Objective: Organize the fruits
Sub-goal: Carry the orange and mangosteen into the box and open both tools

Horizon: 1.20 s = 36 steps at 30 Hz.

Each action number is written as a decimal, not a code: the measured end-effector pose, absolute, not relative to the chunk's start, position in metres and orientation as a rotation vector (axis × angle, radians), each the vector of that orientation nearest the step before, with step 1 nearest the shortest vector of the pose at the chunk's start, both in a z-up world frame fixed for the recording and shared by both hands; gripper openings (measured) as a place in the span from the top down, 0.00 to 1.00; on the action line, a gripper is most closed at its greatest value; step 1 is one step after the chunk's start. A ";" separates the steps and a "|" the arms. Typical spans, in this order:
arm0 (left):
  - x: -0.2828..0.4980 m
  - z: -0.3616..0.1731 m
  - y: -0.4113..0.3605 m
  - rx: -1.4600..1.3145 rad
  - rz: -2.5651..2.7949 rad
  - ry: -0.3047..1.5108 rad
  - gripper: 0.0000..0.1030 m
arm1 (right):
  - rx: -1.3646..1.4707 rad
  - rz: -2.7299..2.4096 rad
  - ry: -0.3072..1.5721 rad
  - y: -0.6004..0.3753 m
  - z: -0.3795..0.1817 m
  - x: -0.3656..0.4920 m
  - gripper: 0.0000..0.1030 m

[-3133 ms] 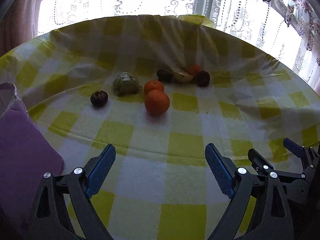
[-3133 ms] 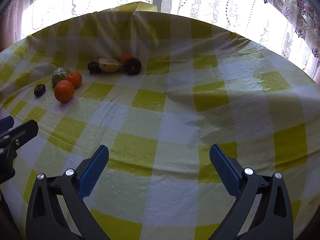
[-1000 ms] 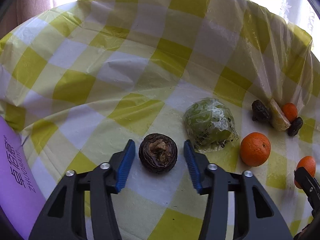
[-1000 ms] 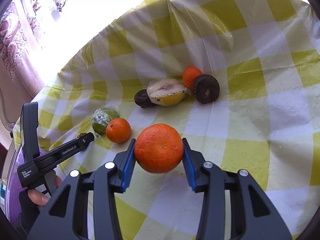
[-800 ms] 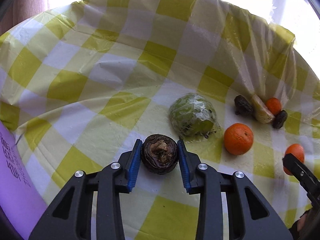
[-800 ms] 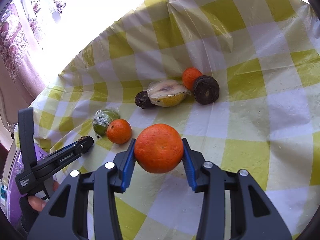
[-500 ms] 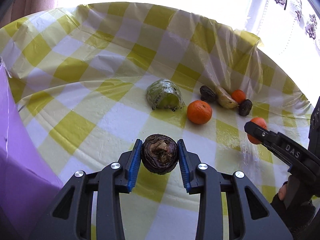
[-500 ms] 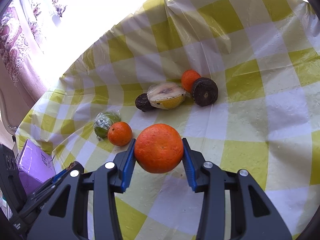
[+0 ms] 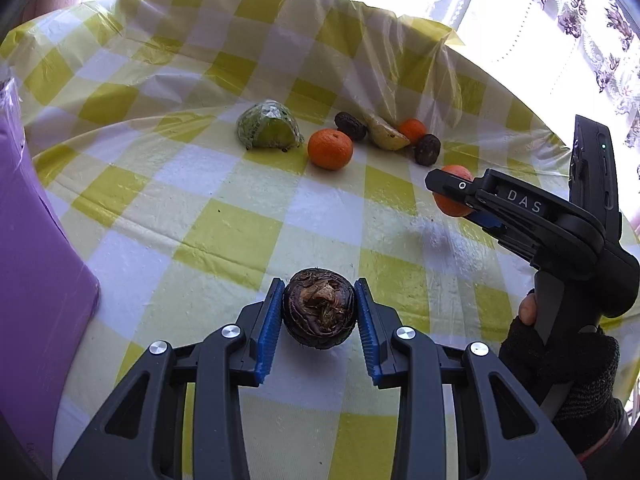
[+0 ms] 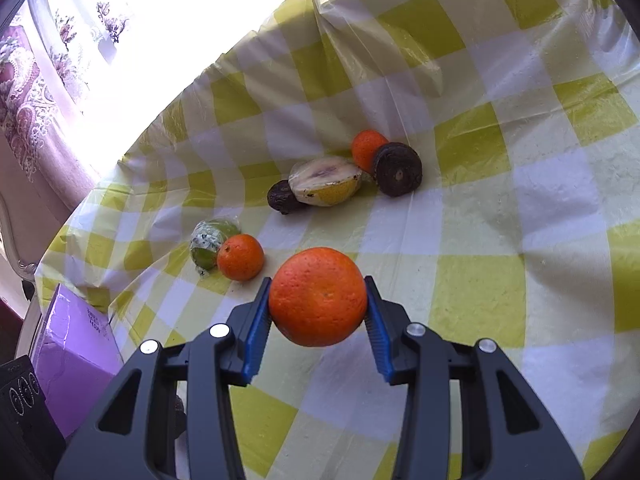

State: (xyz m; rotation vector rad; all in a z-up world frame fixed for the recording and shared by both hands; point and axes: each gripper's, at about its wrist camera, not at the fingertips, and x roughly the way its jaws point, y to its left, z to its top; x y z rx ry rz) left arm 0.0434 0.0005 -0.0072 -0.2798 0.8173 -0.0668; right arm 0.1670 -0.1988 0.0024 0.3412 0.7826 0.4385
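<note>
My left gripper (image 9: 319, 314) is shut on a dark purple round fruit (image 9: 319, 312), held just above the yellow-checked tablecloth (image 9: 224, 236). A large orange (image 10: 318, 296) is clamped in my right gripper (image 10: 318, 308), also off the cloth; the left wrist view shows that orange (image 9: 452, 192) partly hidden behind the gripper's finger. Farther back lie a wrapped green fruit (image 9: 269, 131), a smaller orange (image 9: 330, 154), two dark fruits (image 10: 397, 169), a wrapped cut yellow fruit (image 10: 326, 181) and a small orange (image 10: 366, 146).
A purple box (image 9: 36, 272) stands at the left edge of the table, also in the right wrist view (image 10: 76, 356). A gloved hand (image 9: 560, 356) grips the right tool's handle. Curtained windows (image 9: 560, 20) lie behind the table.
My left gripper closed on the dark purple fruit and carried it back from the wrapped green fruit toward the near side. The right gripper kept still, holding the orange.
</note>
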 end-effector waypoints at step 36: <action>-0.117 0.019 -0.023 0.084 -0.001 0.718 0.68 | 0.076 0.119 0.796 -0.195 0.018 -0.103 0.57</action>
